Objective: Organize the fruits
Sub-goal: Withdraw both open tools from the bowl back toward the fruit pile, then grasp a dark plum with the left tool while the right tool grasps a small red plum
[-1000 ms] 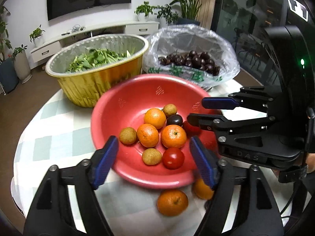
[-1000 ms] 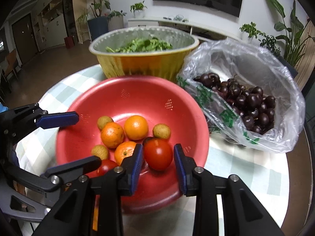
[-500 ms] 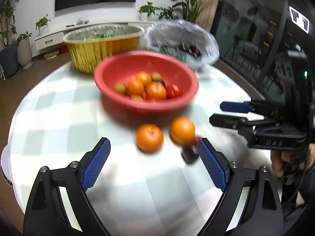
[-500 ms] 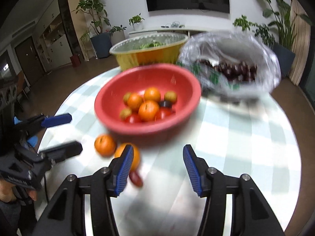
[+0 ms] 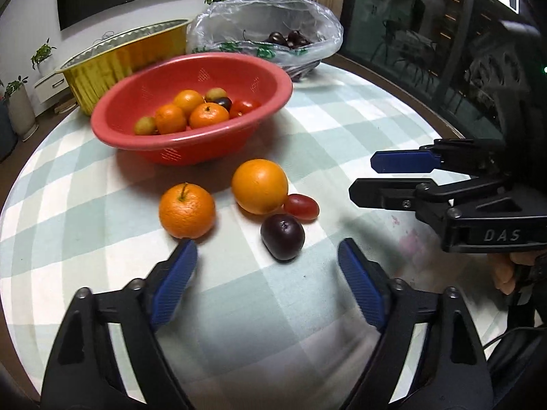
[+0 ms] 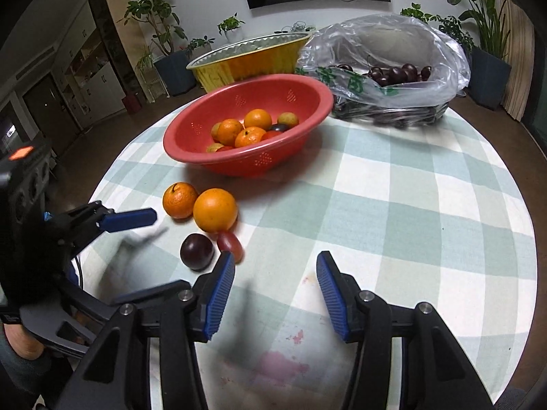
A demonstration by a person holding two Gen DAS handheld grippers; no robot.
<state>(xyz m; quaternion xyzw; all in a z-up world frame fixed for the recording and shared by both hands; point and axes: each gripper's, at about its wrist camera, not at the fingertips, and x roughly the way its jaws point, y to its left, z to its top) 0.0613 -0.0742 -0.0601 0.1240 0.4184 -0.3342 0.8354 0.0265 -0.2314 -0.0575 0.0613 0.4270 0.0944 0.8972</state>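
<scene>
Fruit waits loose on the checked tablecloth [image 5: 342, 130]: 2 oranges, a red grape tomato and a dark round plum [image 5: 282, 236], directly ahead of the left gripper [image 5: 268, 273], nearer than the right gripper [image 6: 275, 290]. Both grippers gape, empty.

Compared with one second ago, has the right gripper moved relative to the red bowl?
Yes. The right gripper has pulled back from the red bowl toward the table's near edge; it is open and empty over the tablecloth.
</scene>
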